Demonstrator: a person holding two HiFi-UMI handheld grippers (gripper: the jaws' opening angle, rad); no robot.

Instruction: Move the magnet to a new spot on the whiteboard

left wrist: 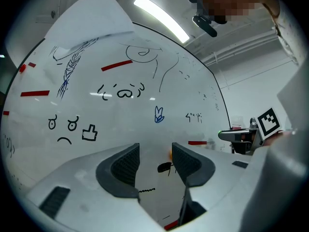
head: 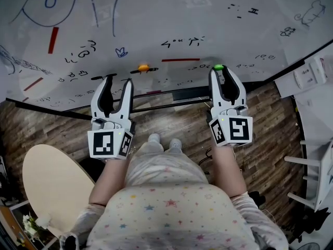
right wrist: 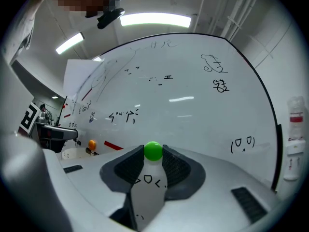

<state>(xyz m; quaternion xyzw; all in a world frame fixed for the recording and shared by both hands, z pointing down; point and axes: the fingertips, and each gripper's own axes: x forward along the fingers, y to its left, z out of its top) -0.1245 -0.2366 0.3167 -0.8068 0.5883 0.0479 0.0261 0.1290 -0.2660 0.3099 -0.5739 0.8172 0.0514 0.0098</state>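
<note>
A small green ball magnet (head: 218, 67) sits on the whiteboard (head: 156, 25), and my right gripper (head: 219, 73) is shut on it at the fingertips. In the right gripper view the green magnet (right wrist: 153, 151) is pinched between the two dark pads, against the whiteboard (right wrist: 193, 110). An orange magnet (head: 143, 67) sticks to the board between the two grippers; the orange magnet (right wrist: 91, 144) also shows to the left in the right gripper view. My left gripper (head: 118, 82) is open and holds nothing, with the orange magnet (left wrist: 171, 153) peeking past its right finger.
The board carries black and blue doodles and red strip magnets (head: 53, 39). Below it lies a wood floor (head: 177, 121), where the person's feet stand. A round beige table (head: 52, 186) is at lower left, and white furniture (head: 312, 171) at right.
</note>
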